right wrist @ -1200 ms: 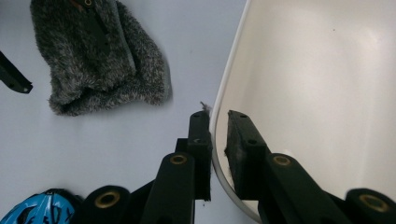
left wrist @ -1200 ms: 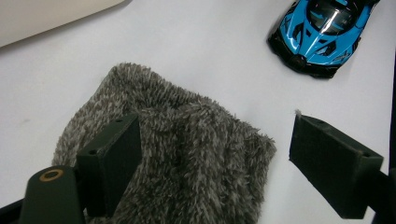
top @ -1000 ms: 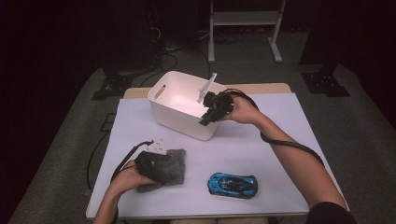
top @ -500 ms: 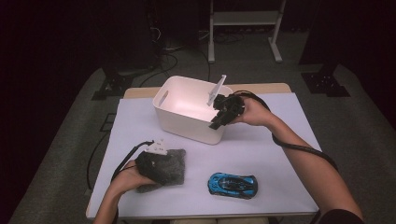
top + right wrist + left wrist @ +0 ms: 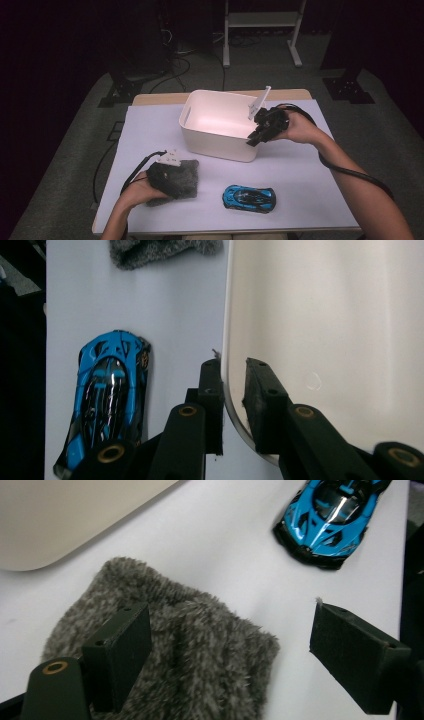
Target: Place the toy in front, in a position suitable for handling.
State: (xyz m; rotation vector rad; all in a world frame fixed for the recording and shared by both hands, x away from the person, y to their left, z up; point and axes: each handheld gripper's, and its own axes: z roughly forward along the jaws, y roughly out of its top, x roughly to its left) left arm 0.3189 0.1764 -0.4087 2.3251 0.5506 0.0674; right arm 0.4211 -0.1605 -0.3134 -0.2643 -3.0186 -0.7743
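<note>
I can read no text, label, brand or number anywhere (the blue car included).

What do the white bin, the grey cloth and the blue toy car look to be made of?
White bin: likely plastic; smooth matte walls, rounded corners, thin rim. Grey cloth: fuzzy knit or fleece; loose mottled fibres and ribbing. Blue toy car: glossy painted body with sharp highlights; die-cast metal or hard plastic, cannot tell which.

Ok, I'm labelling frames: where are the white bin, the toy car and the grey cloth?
white bin (image 5: 216, 141), high view, front wall.
toy car (image 5: 249, 197), high view, blue roof.
grey cloth (image 5: 200, 645), left gripper view, fuzzy middle.
</note>
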